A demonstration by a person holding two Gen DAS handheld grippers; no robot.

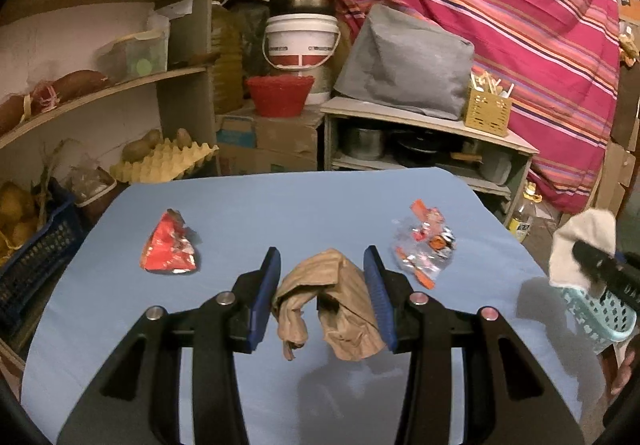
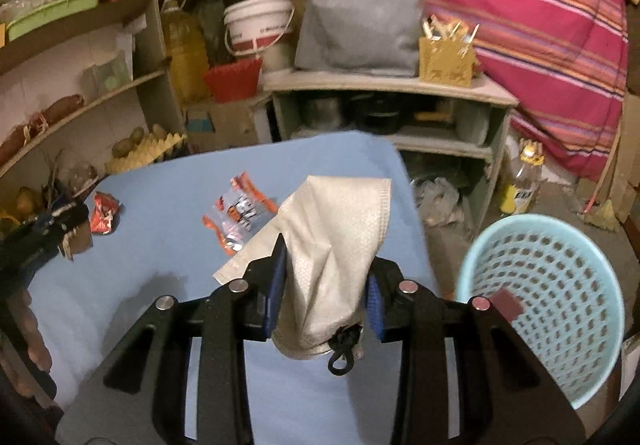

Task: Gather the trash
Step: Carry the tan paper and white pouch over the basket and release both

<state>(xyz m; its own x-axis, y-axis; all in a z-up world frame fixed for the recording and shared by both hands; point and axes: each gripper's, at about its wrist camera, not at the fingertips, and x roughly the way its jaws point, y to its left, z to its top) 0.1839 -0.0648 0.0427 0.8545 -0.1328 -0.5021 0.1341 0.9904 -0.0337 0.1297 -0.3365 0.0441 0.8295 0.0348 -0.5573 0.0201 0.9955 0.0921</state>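
Two grippers, each clamped on one item: left gripper [image 1: 325,287] holds brown paper [image 1: 334,305]; right gripper [image 2: 326,279] holds white pouch [image 2: 336,245]. Two wrappers lie on the table [image 1: 260,201]: red wrapper [image 1: 170,245] at 10 o'clock, clear wrapper [image 1: 426,245] at 2 o'clock. One basket [image 2: 560,297] at 3 o'clock.

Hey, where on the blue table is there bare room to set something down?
The blue table is bare along its far edge, and between the red wrapper and the clear wrapper. The near middle is crowded: the left gripper holds brown paper there. The right side near the basket is busy with the right gripper and its white bag.
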